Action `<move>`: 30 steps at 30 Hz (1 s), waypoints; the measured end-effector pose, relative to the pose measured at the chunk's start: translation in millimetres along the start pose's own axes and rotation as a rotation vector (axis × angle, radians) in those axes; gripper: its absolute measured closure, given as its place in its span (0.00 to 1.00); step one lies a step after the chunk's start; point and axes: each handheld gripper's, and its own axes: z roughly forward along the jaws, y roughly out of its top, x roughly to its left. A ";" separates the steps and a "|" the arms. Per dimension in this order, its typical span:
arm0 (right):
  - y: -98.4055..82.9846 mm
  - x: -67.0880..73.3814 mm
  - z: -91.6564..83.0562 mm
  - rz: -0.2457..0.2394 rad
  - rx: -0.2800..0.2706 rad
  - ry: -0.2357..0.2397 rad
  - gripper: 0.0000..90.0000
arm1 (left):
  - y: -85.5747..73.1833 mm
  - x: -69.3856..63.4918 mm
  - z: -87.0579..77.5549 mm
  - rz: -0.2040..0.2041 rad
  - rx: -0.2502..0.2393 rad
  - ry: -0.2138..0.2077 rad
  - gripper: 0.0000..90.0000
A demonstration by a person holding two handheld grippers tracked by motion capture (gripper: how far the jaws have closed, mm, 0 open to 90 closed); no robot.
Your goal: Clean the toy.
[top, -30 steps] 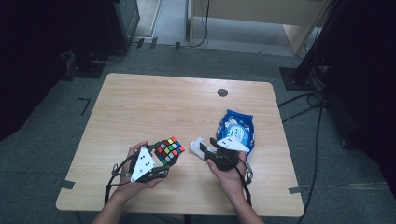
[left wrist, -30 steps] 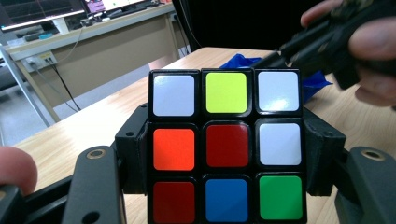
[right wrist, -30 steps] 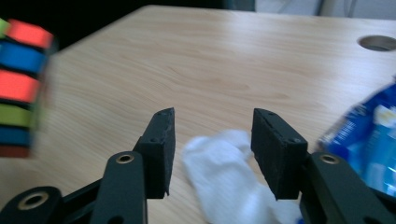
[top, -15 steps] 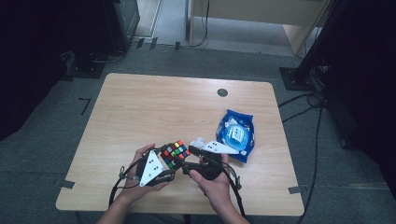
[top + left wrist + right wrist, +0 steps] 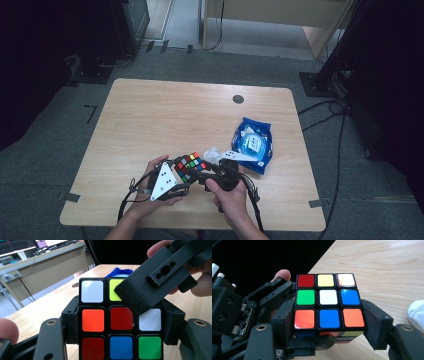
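A scrambled Rubik's cube point(image 5: 190, 165) is held above the table's near edge. My left gripper point(image 5: 181, 175) is shut on it; in the left gripper view its pads press the cube point(image 5: 121, 322) from both sides. My right gripper point(image 5: 201, 172) comes in from the right and has just been closing. In the right gripper view its pads point(image 5: 374, 325) clamp the cube's point(image 5: 328, 297) nearest layer between them. One black finger point(image 5: 155, 280) of the right gripper lies across the cube's upper right corner.
A blue bag point(image 5: 252, 145) lies on the wooden table point(image 5: 165, 115) to the right of the hands, with a crumpled white thing point(image 5: 212, 152) beside it. A round black grommet point(image 5: 238, 99) sits near the far edge. Cables trail off the near edge.
My right gripper moved left from beside the blue bag to the cube and now has the cube between its jaws. The left hand kept the cube in place.
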 end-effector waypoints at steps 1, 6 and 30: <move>1.4 -1.7 -1.0 0.006 0.008 0.009 0.38 | 0.1 0.8 -0.2 -0.004 -0.001 -0.012 0.38; 9.9 -6.9 -11.1 -0.004 -0.031 -0.025 0.39 | -3.8 5.9 -5.2 0.021 -0.003 -0.040 0.37; 16.2 -5.5 -13.2 -0.032 0.014 -0.011 0.38 | -4.2 -9.2 3.1 0.133 0.046 0.018 0.24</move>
